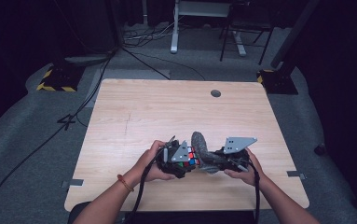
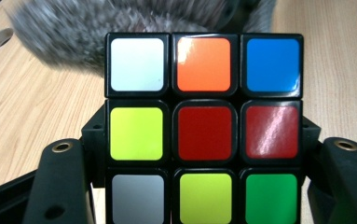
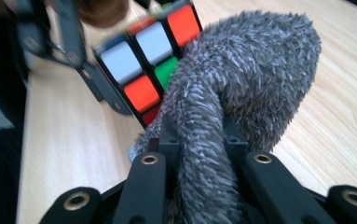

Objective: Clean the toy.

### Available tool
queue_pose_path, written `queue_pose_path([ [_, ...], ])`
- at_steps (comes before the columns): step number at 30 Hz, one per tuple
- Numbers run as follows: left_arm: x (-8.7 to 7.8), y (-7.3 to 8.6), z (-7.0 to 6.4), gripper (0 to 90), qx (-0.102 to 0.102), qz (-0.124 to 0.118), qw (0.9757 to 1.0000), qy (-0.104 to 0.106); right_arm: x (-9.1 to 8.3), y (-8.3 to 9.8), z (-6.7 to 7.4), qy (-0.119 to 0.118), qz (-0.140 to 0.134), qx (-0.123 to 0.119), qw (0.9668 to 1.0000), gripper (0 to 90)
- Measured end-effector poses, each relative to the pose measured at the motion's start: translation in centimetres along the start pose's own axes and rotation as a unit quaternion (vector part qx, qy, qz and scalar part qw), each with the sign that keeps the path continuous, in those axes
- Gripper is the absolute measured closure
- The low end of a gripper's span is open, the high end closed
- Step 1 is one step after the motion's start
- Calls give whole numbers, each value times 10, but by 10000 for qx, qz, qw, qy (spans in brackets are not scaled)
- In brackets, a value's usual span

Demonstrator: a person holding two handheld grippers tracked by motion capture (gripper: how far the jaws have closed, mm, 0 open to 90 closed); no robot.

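Pale wood table [image 1: 134, 116], grey carpet [image 1: 22, 121], dark room

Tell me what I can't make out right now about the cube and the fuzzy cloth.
- Puzzle cube: left gripper view cuts off its bottom row at the frame edge; its other faces are turned away.
- Grey fuzzy cloth: blurred behind the cube in the left gripper view; in the right gripper view its lower end is buried between the right gripper's fingers.
- Contact between cloth and cube: too small in the high view, and the cloth covers it in the right gripper view.

cube [image 2: 204, 130]: glossy plastic | cloth [image 3: 250, 88]: fuzzy grey | table [image 1: 134, 107]: matt wood
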State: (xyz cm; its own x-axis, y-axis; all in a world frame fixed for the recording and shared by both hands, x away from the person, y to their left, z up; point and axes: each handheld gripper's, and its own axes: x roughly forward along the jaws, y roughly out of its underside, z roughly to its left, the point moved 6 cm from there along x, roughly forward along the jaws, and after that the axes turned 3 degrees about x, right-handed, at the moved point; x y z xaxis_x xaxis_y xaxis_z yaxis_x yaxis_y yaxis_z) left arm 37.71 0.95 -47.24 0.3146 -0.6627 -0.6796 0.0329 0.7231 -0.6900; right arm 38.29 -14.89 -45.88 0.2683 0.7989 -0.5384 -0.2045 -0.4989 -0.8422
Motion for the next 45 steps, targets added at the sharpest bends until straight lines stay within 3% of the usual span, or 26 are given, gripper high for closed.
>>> queue_pose_path([
  [2, 4, -1, 0, 334, 24, 38, 10000, 34, -3, -8, 7, -127, -200, -55, 9997, 766],
  [6, 12, -1, -3, 331, 105, 193, 9997, 53, -2, -19, 20, -166, -285, -197, 9993, 766],
  [8, 19, -1, -8, 331, 193, 304, 9993, 107, -2, -24, 25, -301, -391, -198, 9986, 767],
  [11, 25, -2, -11, 333, 265, 387, 9988, 113, 3, -28, 32, -226, -274, -412, 9985, 768],
  [15, 18, 0, -7, 334, 151, 242, 9996, 89, -1, -24, 20, -28, -274, -245, 9993, 768],
  [21, 0, -3, 2, 335, -90, -236, 9997, 48, -7, -2, -11, 141, -59, 337, 9993, 769],
  [24, -8, -5, 5, 335, -144, -482, 9987, -26, -4, 7, -20, 347, 170, 352, 9986, 769],
  [28, -10, -6, 6, 335, -134, -554, 9984, -41, 0, 10, -18, -28, 167, 447, 9989, 768],
  [30, -7, -4, 5, 335, -84, -487, 9988, -43, -2, 5, -11, -375, -53, 436, 9983, 768],
  [34, -7, -3, 3, 332, -103, -541, 9985, 72, -5, 0, -5, -609, -235, 378, 9972, 771],
  [36, -5, -3, 2, 333, -73, -471, 9989, 31, -6, 0, -4, -722, -339, 417, 9959, 771],
  [40, -2, -3, 2, 331, -17, -368, 9993, 17, -8, -5, 0, -730, -530, 289, 9955, 773],
  [45, 2, -1, 2, 329, -43, -248, 9997, 46, -8, -8, 5, -667, -526, 166, 9962, 775],
])
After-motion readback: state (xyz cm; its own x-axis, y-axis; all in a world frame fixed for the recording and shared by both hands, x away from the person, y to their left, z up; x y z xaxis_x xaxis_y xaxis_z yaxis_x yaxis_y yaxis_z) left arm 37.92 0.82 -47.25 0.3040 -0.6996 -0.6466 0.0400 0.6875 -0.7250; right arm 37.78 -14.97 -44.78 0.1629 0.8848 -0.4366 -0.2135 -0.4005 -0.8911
